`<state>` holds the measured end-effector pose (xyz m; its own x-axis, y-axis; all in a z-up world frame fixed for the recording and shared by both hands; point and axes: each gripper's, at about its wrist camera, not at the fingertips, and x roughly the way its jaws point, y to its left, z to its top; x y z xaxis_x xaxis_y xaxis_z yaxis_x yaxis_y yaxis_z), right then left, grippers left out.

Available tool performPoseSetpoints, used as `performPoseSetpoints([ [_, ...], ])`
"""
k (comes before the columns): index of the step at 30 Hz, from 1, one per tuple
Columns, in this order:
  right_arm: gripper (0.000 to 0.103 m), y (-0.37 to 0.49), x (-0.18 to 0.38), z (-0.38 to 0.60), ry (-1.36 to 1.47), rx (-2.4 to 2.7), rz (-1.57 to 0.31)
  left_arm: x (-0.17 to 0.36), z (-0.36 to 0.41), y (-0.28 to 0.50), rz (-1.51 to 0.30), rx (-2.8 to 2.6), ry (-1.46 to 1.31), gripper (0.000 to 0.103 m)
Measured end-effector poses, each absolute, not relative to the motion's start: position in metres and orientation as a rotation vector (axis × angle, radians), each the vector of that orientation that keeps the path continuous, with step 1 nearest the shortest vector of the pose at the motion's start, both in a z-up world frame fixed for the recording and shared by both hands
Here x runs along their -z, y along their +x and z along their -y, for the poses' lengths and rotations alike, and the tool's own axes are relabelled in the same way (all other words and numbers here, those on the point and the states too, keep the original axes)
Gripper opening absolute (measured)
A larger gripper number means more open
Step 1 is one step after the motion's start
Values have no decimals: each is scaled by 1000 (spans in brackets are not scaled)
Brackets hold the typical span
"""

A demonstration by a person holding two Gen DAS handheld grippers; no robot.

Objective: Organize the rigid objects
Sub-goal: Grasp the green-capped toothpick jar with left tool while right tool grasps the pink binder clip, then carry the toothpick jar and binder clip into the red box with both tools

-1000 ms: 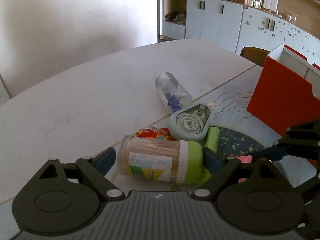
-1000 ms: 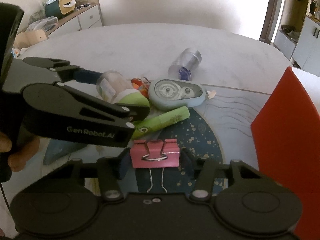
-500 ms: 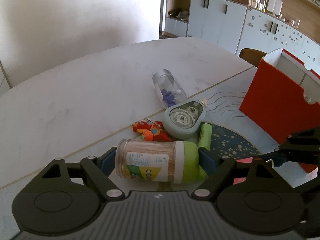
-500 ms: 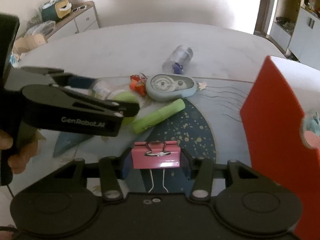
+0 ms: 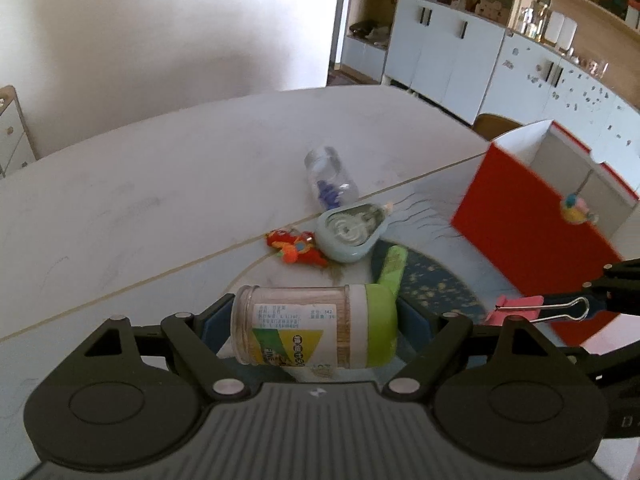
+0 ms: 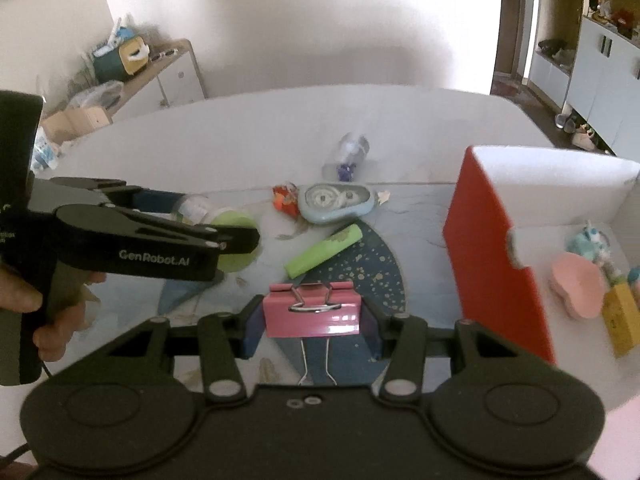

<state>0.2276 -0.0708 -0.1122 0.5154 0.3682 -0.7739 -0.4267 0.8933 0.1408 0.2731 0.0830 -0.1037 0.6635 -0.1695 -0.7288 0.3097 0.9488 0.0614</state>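
My left gripper (image 5: 316, 326) is shut on a toothpick jar (image 5: 308, 330) with a green lid, held sideways above the table; it also shows in the right wrist view (image 6: 224, 236). My right gripper (image 6: 312, 316) is shut on a pink binder clip (image 6: 314, 314), raised beside the red box (image 6: 492, 264); the clip also shows in the left wrist view (image 5: 520, 306). On the table lie a clear bottle (image 5: 330, 178), a blue tape dispenser (image 5: 350, 234), a green tube (image 5: 392, 266) and a small red toy (image 5: 294, 246).
The red box (image 5: 532, 236) is open at the top and holds a pink item (image 6: 576, 288), a yellow block (image 6: 622, 320) and a small toy (image 6: 592, 240). A dark speckled mat (image 6: 372, 276) lies on the white table (image 5: 140, 200). Cabinets stand behind.
Both grippers have risen and pulled back from the pile with their loads. The red box interior has come into the right wrist view.
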Motion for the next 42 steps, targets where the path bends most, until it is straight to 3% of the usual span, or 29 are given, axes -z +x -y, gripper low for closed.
performPoseSetpoints([
  [21,48,204,45,153,-43,-445,-788,20,-9,220,-726,370,205,85],
  [42,48,237,63,286,-11,-463,-800,37,138,233,-747,354,212,85],
])
